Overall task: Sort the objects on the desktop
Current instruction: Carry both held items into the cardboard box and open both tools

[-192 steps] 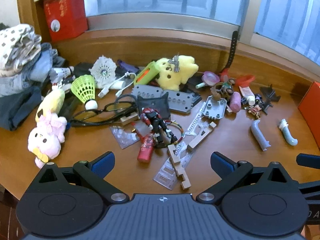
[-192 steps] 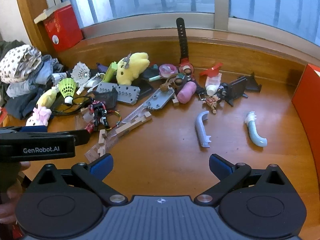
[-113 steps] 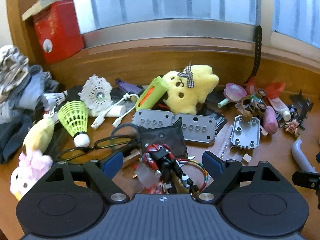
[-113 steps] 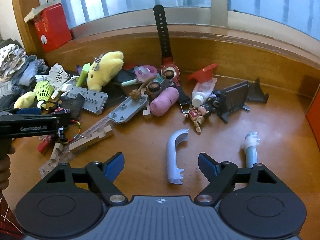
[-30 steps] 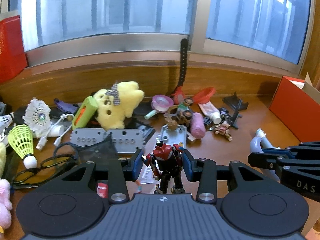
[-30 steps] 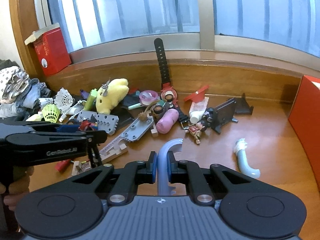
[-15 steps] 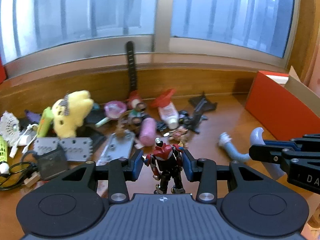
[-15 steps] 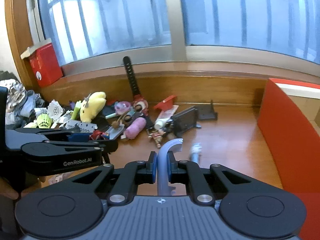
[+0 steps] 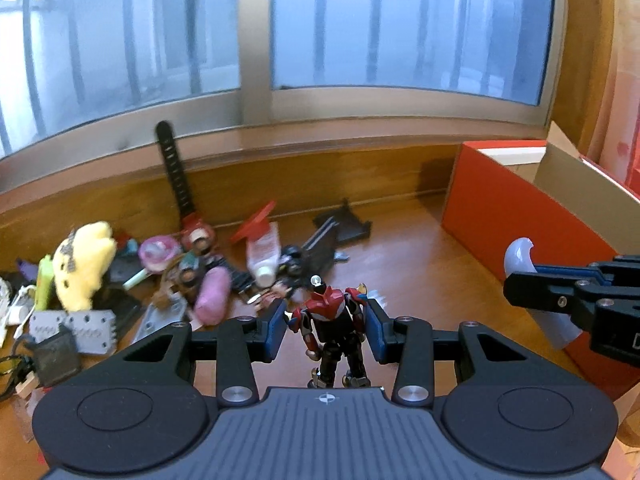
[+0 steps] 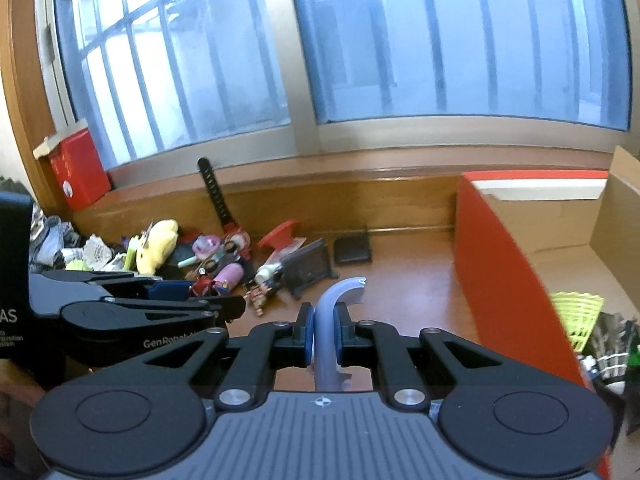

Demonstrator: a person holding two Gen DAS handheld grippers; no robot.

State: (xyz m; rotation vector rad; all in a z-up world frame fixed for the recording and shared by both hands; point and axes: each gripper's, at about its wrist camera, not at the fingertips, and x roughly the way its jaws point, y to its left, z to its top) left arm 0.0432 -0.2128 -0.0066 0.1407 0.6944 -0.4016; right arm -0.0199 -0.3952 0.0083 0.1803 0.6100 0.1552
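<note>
The left gripper [image 9: 326, 330] is closed on a red robot figure [image 9: 334, 328], pinched at the shoulders so it stays upright. The right gripper [image 10: 320, 334] clamps a curved pale blue plastic piece [image 10: 332, 320] at its straight part, the hook end pointing forward. Both are held level, above the bench [image 10: 404, 276], beside the red box [image 10: 504, 280], probably to drop them inside. The unsorted pile [image 9: 192, 268] lies at the left.

A wide window [image 10: 400, 60] with pale metal frames and vertical bars outside fills the back wall, letting in cool bluish daylight. Below it runs a wooden sill [image 9: 320, 148] and low wood paneling, meeting the glossy brown desk [image 9: 400, 248]. Wood trim borders the right side.
</note>
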